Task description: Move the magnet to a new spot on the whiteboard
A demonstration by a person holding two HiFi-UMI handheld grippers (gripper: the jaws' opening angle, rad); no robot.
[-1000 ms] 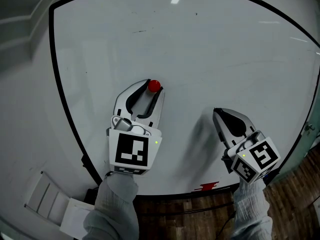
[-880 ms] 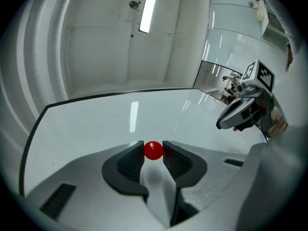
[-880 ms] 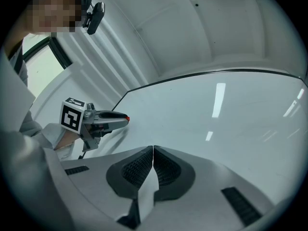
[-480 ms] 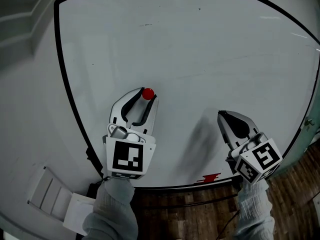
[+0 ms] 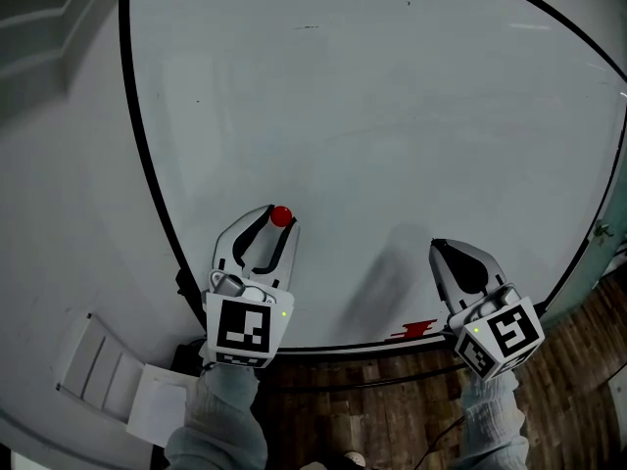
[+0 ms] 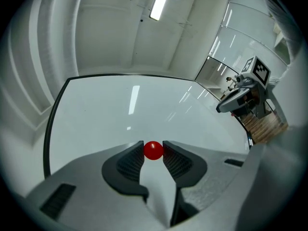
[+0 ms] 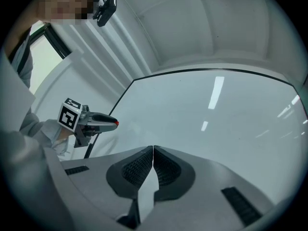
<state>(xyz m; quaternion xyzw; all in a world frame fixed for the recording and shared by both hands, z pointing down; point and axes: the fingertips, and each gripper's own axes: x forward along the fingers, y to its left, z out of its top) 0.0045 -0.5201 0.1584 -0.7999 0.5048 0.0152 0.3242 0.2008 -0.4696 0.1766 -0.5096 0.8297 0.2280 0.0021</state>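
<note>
**benchnewb:** Quick one, where's the magnet [image 6: 153, 150] right now and who's got it?

**gripfan42:** The left gripper [image 5: 278, 220] has it. The little red ball is pinched right at the tips, with a ribbed pad pressing on each side. You can see that best in the left gripper view. It's over the near-left part of the whiteboard [image 5: 392, 116], pretty close to the black frame [image 5: 147, 164] on the left side.

**benchnewb:** Is it actually stuck to the board or floating?

**gripfan42:** Honestly can't tell. It sits very close to the surface, but no view shows contact for sure.

**benchnewb:** And the other hand?

**gripfan42:** The right gripper [image 5: 438, 248] is well off to the right, near the board's near edge and the small red mark [image 5: 415, 331]. Its jaws are pressed together with nothing between them. It's not in the game as far as I can see.

**benchnewb:** So what does the drop-off hinge on?

**gripfan42:** My read is that the magnet sits dead ahead of the left jaws, on the line they point along, so that gripper's pointing direction decides where it lands. There's not much board to its left before the frame. All the open board lies to the right and farther away. I'd guess it just needs pushing flat onto the surface, then spreading the jaws without dragging it sideways.
</note>
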